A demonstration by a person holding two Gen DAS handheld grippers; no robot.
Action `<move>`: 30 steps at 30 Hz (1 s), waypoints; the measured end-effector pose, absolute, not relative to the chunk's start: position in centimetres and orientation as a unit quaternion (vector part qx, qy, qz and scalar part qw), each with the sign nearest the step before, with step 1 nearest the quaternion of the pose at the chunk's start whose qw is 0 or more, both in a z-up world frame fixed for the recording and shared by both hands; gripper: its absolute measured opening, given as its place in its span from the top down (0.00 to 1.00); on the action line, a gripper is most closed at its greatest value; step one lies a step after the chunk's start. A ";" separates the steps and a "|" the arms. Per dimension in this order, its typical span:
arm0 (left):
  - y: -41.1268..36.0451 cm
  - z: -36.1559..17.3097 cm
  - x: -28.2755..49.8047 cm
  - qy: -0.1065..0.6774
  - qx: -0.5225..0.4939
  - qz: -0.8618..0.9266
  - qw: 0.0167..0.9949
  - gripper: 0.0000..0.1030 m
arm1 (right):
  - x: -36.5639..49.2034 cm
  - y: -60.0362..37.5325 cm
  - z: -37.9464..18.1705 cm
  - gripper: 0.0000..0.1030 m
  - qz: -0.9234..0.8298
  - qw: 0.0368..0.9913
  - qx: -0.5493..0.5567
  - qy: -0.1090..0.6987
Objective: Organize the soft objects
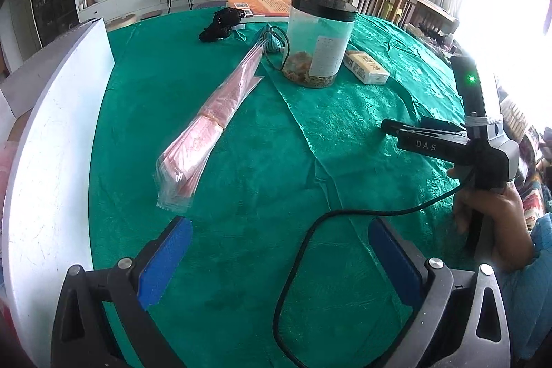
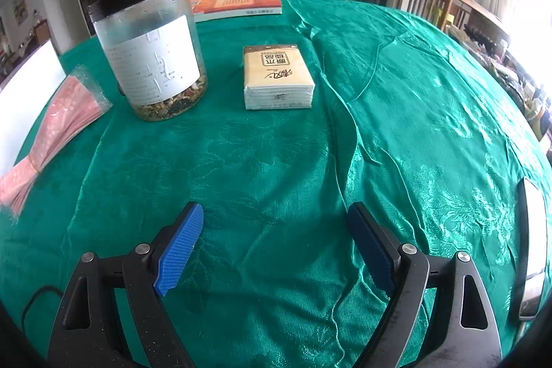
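A long pink plastic-wrapped bundle (image 1: 210, 119) lies on the green tablecloth (image 1: 262, 168), ahead of my open, empty left gripper (image 1: 279, 261); it also shows at the left edge of the right wrist view (image 2: 58, 123). A yellow tissue pack (image 2: 276, 76) lies ahead of my open, empty right gripper (image 2: 276, 247), and shows in the left wrist view (image 1: 365, 66). A crumpled black bag (image 1: 220, 23) and a small green pouch (image 1: 272, 40) lie farther back. The right gripper appears side-on in the left wrist view (image 1: 391, 128), over the cloth.
A clear jar with a black lid (image 2: 151, 50) (image 1: 319, 40) stands between the bundle and the tissues. An orange book (image 2: 238, 2) lies at the far edge. A white board (image 1: 45, 161) runs along the left. A phone (image 2: 533, 247) lies at right. A black cable (image 1: 310, 247) crosses the cloth.
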State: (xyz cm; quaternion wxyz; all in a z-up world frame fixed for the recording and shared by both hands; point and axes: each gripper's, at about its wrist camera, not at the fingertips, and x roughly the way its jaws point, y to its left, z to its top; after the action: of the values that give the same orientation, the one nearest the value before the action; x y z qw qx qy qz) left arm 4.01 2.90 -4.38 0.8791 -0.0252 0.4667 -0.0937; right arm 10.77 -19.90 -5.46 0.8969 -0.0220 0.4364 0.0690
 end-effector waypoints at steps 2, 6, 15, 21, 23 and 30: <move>2.7 -4.7 4.0 0.473 -0.024 -0.092 0.876 0.02 | 10.8 -19.9 -5.5 0.15 0.069 0.897 -0.022 0.436; 2.8 -5.9 4.0 0.485 -0.025 -0.085 0.870 0.02 | 10.8 -19.9 -5.5 0.14 0.070 0.897 -0.021 0.437; 4.0 -8.0 5.5 0.500 -0.052 -0.062 0.862 0.02 | 10.8 -19.9 -5.5 0.14 0.070 0.897 -0.021 0.436; 4.1 -9.0 7.1 0.498 -0.034 -0.036 0.866 0.01 | 10.8 -19.9 -5.5 0.14 0.070 0.897 -0.021 0.437; 4.0 -9.2 7.5 0.497 -0.018 -0.027 0.867 0.01 | 10.8 -19.9 -5.5 0.14 0.070 0.897 -0.021 0.436; 3.9 -9.7 8.7 0.486 0.008 -0.014 0.874 0.00 | 10.8 -19.9 -5.5 0.14 0.070 0.897 -0.021 0.437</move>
State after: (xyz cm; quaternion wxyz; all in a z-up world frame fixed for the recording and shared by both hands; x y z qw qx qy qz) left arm 8.69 3.92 -9.70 0.8737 0.0082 0.4863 -0.0140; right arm 10.78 -19.94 -5.48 0.8967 -0.0212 0.4365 0.0697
